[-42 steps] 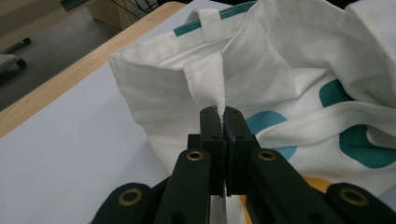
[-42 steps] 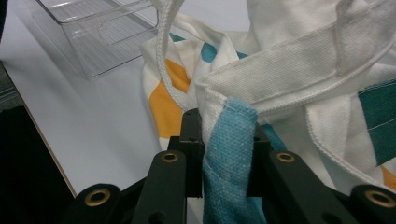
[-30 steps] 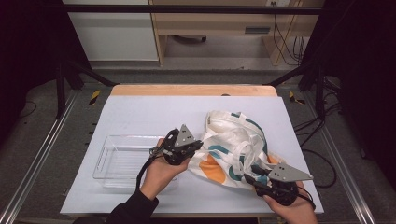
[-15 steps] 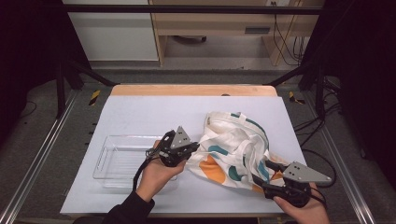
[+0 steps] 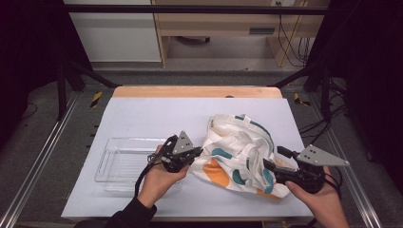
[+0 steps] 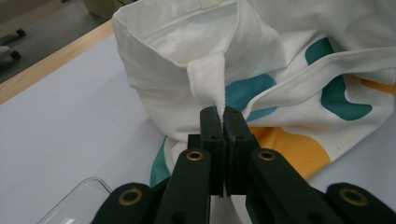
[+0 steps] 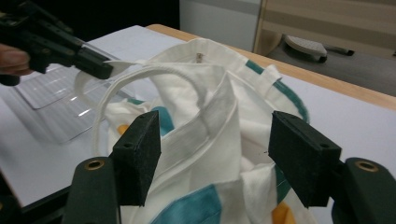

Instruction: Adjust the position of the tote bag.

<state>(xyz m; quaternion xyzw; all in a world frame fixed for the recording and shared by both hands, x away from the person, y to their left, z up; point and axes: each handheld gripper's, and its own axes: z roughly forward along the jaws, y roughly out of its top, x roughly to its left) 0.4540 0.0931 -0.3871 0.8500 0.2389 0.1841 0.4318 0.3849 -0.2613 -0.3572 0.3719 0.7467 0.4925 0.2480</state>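
White tote bag (image 5: 242, 152), mouth seemingly leftward; left gripper (image 5: 197, 153) pinches its strap (image 6: 208, 81), right gripper (image 5: 272, 159) fingers just opening.

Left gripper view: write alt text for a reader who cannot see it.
The left gripper is shut on a white strap of a white tote bag printed with teal and orange shapes, lying on a pale table. A clear plastic tray corner shows at lower left.
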